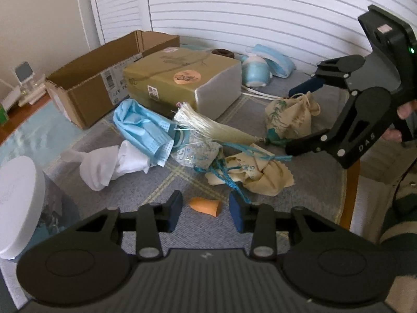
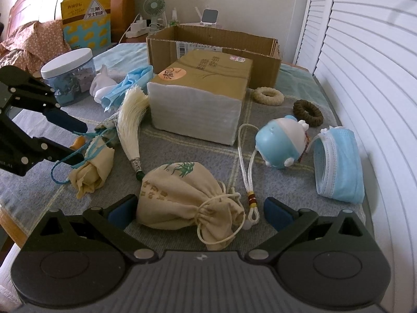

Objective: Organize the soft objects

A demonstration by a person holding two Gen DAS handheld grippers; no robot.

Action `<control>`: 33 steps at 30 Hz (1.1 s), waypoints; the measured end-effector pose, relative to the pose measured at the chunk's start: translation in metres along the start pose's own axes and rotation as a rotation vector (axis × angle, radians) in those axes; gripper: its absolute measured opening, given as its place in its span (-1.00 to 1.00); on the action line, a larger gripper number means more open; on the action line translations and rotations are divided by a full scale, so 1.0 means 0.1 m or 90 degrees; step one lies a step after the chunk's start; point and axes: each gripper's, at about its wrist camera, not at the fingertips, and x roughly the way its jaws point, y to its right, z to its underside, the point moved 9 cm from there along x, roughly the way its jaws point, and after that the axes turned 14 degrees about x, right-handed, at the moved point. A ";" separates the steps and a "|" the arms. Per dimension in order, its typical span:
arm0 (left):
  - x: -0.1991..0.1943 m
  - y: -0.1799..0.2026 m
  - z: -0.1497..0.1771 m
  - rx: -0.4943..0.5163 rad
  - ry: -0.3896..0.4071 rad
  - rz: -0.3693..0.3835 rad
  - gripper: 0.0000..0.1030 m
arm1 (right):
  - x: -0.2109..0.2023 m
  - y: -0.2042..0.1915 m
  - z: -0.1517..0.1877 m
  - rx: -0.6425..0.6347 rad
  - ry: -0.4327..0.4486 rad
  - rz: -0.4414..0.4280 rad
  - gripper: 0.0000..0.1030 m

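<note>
Your left hand-held gripper (image 1: 206, 212), jaws narrowed and empty, has the orange piece (image 1: 206, 206) lying crosswise between its pads.

Black left tool (image 1: 206, 214), blue pads, silver screws, right tool (image 2: 200, 212) alike

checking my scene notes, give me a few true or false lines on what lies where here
1. The cardboard box stands open behind the tissue pack. True.
2. The right hand-held gripper is shut on the pouch. False: its jaws stand wide open, with the pouch between them.
3. The brown hair tie lies inside the box. False: it lies on the cloth, to the right of the pack.
4. The jar has a white lid on. True.
</note>
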 end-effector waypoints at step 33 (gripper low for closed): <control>-0.51 0.00 -0.14 -0.053 -0.020 -0.069 -0.56 | -0.86 -0.11 -0.63 -0.032 0.093 -0.024 0.42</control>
